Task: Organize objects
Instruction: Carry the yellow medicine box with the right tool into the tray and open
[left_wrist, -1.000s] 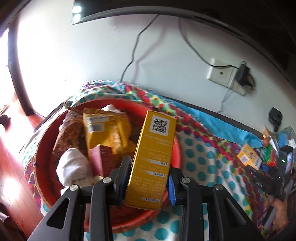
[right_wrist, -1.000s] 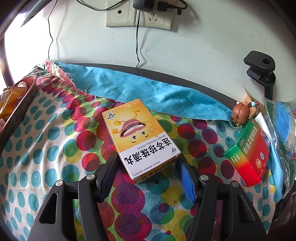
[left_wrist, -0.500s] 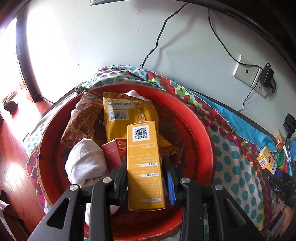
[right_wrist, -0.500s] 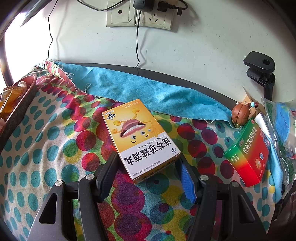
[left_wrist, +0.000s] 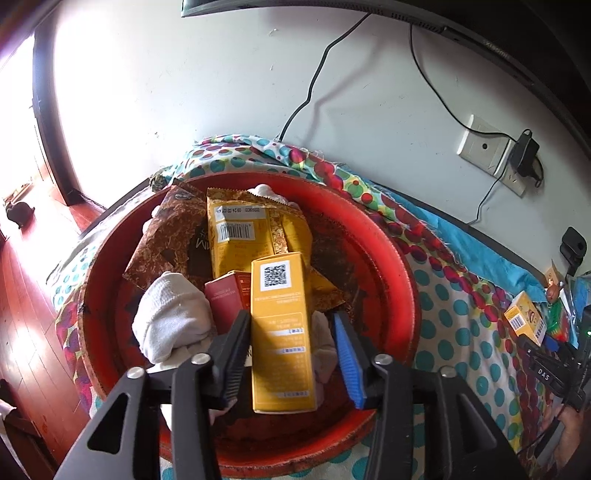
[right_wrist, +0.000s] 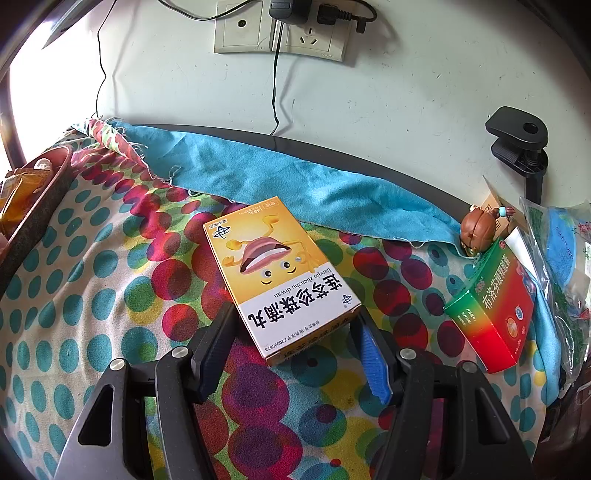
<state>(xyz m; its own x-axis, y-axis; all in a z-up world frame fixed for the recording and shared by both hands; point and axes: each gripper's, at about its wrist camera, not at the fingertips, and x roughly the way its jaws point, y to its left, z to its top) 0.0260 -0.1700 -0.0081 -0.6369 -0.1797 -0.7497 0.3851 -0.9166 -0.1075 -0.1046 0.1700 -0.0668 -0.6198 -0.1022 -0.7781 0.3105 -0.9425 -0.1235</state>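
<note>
In the left wrist view my left gripper (left_wrist: 291, 328) stands open over the red bowl (left_wrist: 402, 266). A yellow box with a QR code (left_wrist: 282, 332) lies between its jaws, with a gap on the blue-pad side, resting on the bowl's contents. In the right wrist view my right gripper (right_wrist: 295, 325) is open around the near end of a yellow medicine box with a cartoon face (right_wrist: 277, 273), which lies flat on the dotted cloth (right_wrist: 92, 277).
The bowl also holds a yellow snack bag (left_wrist: 243, 229), a brown bag (left_wrist: 166, 240), a small red box (left_wrist: 227, 295) and a white cloth (left_wrist: 170, 321). A green-and-red box (right_wrist: 495, 310), a brown figurine (right_wrist: 478, 230) and a black clamp (right_wrist: 521, 144) sit at the right. Wall sockets (right_wrist: 280, 33) are behind.
My left gripper carried the yellow QR box over the red bowl, lowered it onto the contents and opened its jaws. The right gripper and its box have not moved.
</note>
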